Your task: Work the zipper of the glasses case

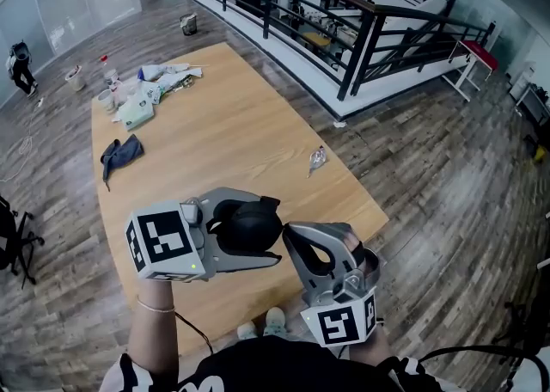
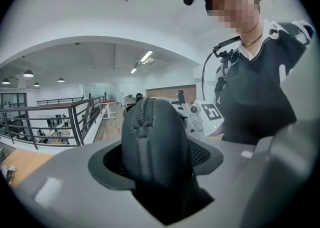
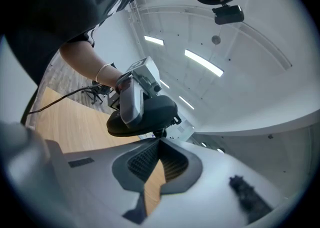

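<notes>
My left gripper (image 1: 273, 231) is shut on a black, rounded glasses case (image 1: 247, 225) and holds it in the air over the table's near edge. In the left gripper view the case (image 2: 152, 144) fills the gap between the jaws, its zipper (image 2: 141, 122) running up the middle toward the camera. My right gripper (image 1: 290, 232) comes in from the right, its tips at the case's end. In the right gripper view the jaws meet at their tips (image 3: 159, 140), pinched on the small dark zipper pull (image 3: 159, 133) under the case (image 3: 155, 112).
The wooden table (image 1: 232, 132) carries a dark cloth (image 1: 122, 152), a small clear wrapper (image 1: 317, 159) and a pile of packets and bottles (image 1: 142, 89) at its far corner. A black railing (image 1: 344, 29) runs behind. The person's shoes (image 1: 266, 323) show below.
</notes>
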A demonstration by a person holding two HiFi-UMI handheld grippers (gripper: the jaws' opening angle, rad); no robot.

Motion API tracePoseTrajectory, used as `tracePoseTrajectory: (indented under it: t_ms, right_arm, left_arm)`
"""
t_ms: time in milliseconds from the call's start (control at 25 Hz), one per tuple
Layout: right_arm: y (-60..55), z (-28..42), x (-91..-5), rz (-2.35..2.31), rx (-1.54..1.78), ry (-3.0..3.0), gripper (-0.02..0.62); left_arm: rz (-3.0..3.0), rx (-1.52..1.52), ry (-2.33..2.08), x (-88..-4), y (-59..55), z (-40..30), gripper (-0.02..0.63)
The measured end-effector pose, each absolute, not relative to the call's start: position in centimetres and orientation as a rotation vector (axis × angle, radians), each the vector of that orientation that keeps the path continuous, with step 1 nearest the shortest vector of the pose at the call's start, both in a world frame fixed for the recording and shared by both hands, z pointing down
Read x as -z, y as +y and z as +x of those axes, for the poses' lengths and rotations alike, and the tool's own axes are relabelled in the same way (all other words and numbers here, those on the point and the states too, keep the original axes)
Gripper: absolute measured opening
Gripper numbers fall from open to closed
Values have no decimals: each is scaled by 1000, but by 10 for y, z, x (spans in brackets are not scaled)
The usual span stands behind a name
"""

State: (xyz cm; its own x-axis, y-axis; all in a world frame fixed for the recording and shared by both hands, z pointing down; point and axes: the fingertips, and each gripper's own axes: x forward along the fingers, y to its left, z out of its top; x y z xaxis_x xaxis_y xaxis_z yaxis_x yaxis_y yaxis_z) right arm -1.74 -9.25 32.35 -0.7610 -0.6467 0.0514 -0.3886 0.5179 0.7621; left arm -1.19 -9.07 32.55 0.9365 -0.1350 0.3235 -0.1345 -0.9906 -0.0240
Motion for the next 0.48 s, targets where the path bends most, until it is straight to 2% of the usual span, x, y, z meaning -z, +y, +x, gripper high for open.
tracePoseTrajectory:
  t_ms: [480]
  right_arm:
    - [-95, -20, -333, 836, 1041, -2461, 5]
  left_arm:
    - [-3166, 307, 327, -301, -107, -10, 308]
